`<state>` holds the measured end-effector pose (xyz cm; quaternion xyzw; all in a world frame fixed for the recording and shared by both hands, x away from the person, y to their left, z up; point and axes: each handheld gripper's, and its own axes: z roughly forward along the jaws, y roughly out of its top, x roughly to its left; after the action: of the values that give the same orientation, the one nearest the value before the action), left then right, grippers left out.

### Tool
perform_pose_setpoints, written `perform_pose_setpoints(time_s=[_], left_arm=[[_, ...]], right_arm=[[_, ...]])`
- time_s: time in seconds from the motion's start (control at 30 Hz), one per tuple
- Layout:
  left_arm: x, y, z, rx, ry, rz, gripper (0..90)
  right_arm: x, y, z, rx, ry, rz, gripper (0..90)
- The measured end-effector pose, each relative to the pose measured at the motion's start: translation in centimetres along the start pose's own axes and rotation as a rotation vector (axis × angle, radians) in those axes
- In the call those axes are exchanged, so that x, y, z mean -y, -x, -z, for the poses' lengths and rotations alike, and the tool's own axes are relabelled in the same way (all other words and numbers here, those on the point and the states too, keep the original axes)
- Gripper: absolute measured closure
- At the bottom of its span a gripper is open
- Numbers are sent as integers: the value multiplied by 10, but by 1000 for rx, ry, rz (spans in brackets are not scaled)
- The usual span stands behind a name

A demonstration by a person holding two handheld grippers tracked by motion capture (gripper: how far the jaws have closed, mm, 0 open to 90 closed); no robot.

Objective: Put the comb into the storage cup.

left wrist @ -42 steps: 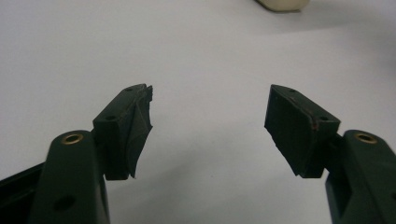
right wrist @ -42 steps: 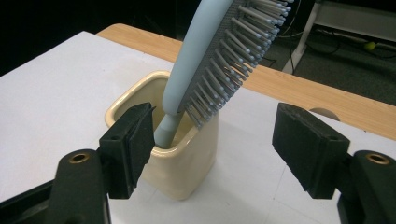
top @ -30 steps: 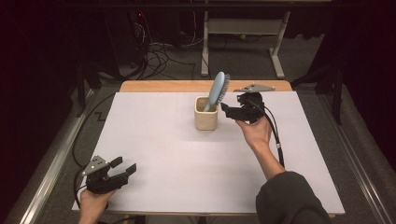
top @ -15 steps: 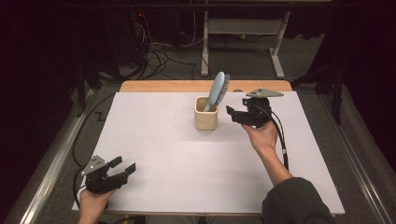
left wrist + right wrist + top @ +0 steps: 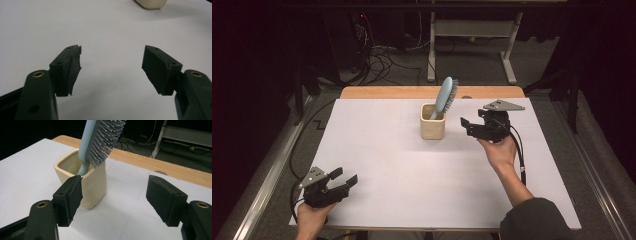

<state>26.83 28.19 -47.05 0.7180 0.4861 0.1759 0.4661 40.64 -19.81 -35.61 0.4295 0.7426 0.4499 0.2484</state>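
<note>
Brush (image 5: 445, 96) stands handle-down in the cup (image 5: 432, 121) at the table's (image 5: 377, 135) far middle, leaning right. Right gripper (image 5: 466, 125), jaws apart and empty, has drawn back rightward from the cup since a second ago. Left gripper (image 5: 344, 179) rests unmoved at the near left corner, jaws apart.

The high view looks forward and down over the white table (image 5: 377, 150). Both gripper views sit low and close, sharing the cream square ceramic cup (image 5: 85, 182) at twelve o'clock.
</note>
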Motion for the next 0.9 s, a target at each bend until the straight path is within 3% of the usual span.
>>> perform_pose_setpoints(time_s=[0.9], left_arm=[[0,2,0,8,-5,-7,317]], right_arm=[[24,3,25,-6,8,-12,294]])
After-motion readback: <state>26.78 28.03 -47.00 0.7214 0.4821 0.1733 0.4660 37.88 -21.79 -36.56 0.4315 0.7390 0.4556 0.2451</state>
